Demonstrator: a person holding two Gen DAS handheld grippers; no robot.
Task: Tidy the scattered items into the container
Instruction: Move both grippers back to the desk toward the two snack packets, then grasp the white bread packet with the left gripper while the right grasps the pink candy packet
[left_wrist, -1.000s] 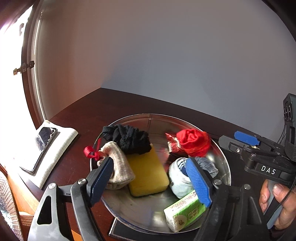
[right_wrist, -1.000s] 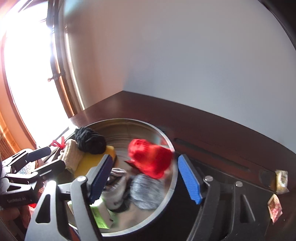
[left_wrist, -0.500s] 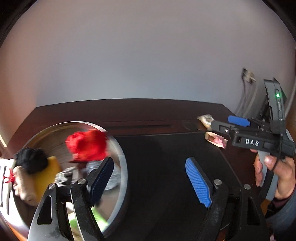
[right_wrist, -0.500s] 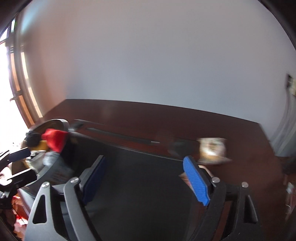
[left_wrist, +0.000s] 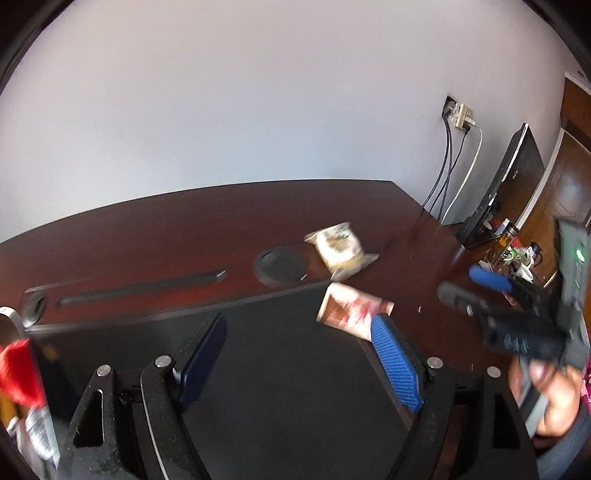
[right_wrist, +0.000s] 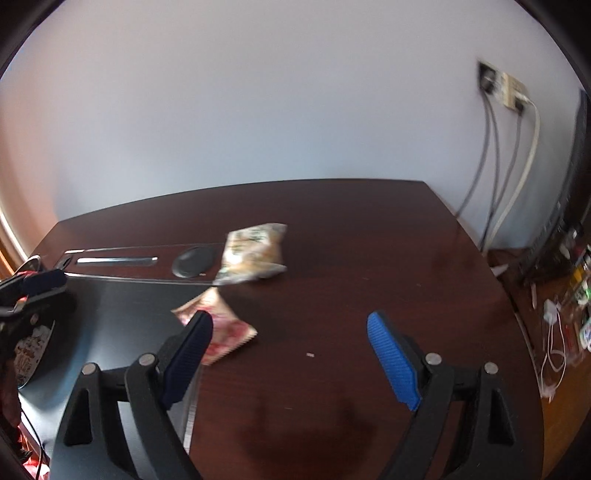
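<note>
Two snack packets are seen on the desk (right_wrist: 332, 229): a pale packet (right_wrist: 255, 254) at twelve o'clock of the right gripper (right_wrist: 291, 350), and a pink packet (right_wrist: 221, 328), partly hidden by its left finger (right_wrist: 186, 360). Both grippers are spread wide and empty, the right's jaws just opened; the left gripper (left_wrist: 299, 354) is blurred.

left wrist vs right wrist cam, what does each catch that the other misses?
Left wrist only: the red item at the left edge, and the hand holding the right gripper.

Right wrist only: the white cable among clutter off the desk's right edge.

Both: the pale snack packet, the pink-and-white packet beside the black mat, the dark wooden desk, wall socket. Each view's own jaws stand open and empty.
</note>
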